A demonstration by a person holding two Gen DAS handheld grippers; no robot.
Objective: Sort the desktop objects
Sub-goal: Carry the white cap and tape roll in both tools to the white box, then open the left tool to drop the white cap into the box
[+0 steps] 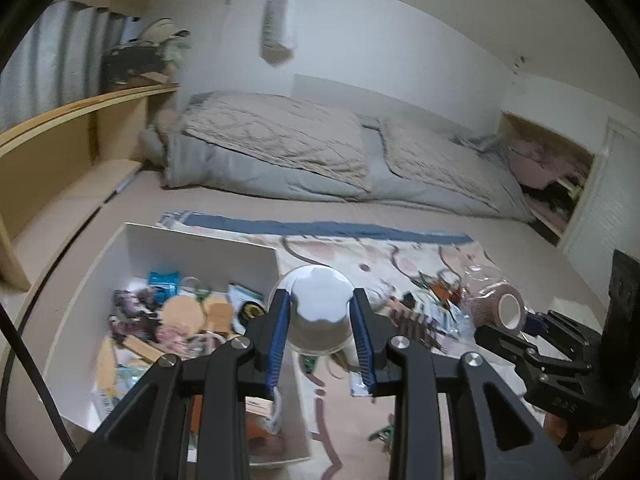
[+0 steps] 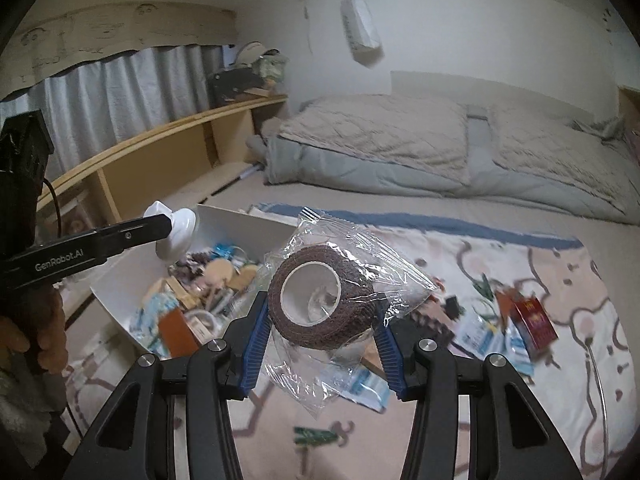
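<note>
My left gripper (image 1: 320, 308) is shut on a small white jar (image 1: 319, 312) and holds it in the air above the right wall of the white box (image 1: 200, 246). The jar also shows in the right wrist view (image 2: 176, 232), over the box (image 2: 248, 228). My right gripper (image 2: 322, 320) is shut on a brown bandage roll in a clear wrapper (image 2: 320, 300), held above the patterned mat (image 2: 520, 252). The roll shows at the right in the left wrist view (image 1: 502, 306). The box holds several small items.
Loose items lie on the mat to the right, among them a red packet (image 2: 536, 322), blue-white packets (image 2: 368, 390) and a green clip (image 2: 316, 436). A bed with grey bedding (image 1: 320, 160) lies behind. A wooden shelf (image 1: 60, 128) runs along the left.
</note>
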